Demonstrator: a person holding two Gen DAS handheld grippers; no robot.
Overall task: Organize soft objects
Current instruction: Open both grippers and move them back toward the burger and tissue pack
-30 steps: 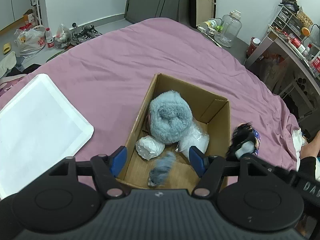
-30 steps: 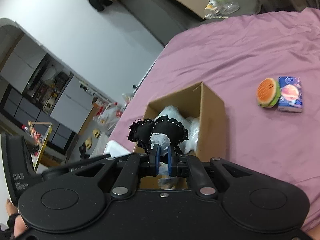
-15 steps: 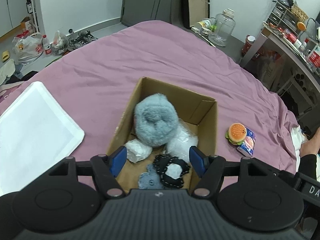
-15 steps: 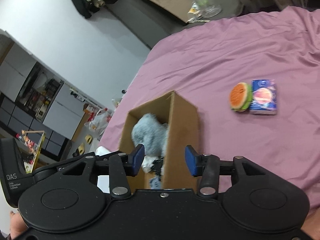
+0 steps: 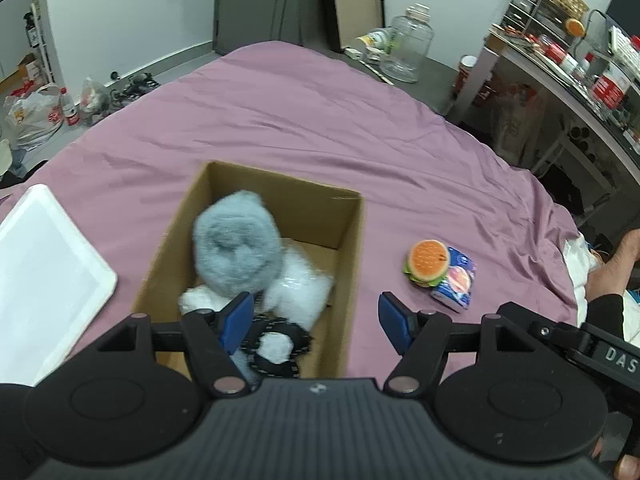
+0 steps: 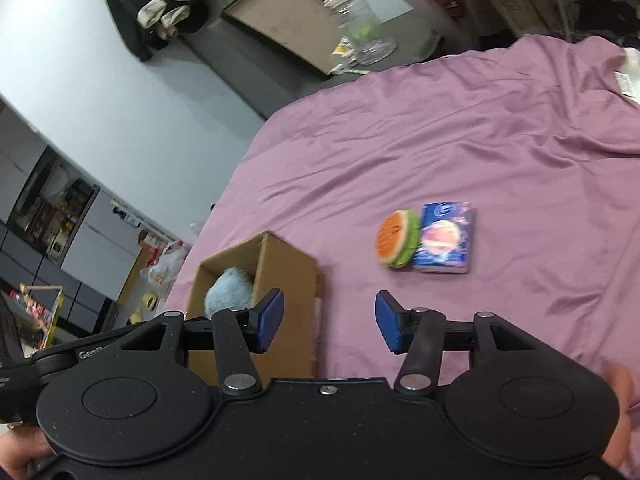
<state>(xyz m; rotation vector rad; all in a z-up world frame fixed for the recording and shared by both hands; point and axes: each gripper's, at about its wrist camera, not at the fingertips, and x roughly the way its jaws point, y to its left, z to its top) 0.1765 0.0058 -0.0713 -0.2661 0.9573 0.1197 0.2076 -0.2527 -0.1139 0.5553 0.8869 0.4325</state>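
Soft, even indoor light fills both views, bright enough for colour, and casts only faint shadows on the bed cover [image 5: 320,128]. There is no strong glare. Motion blur smears the grey fluffy toy [image 5: 236,252] ahead of the left tongs [image 5: 316,320] and the burger toy [image 6: 398,244] beyond the right tongs [image 6: 330,320]. The glass jar [image 6: 360,28] far ahead is also smeared. Fisheye distortion bends walls and shelves at the edges, and the tongs' black bodies stay sharp.

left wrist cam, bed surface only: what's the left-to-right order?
White tray → cardboard box → burger plush → blue tissue pack.
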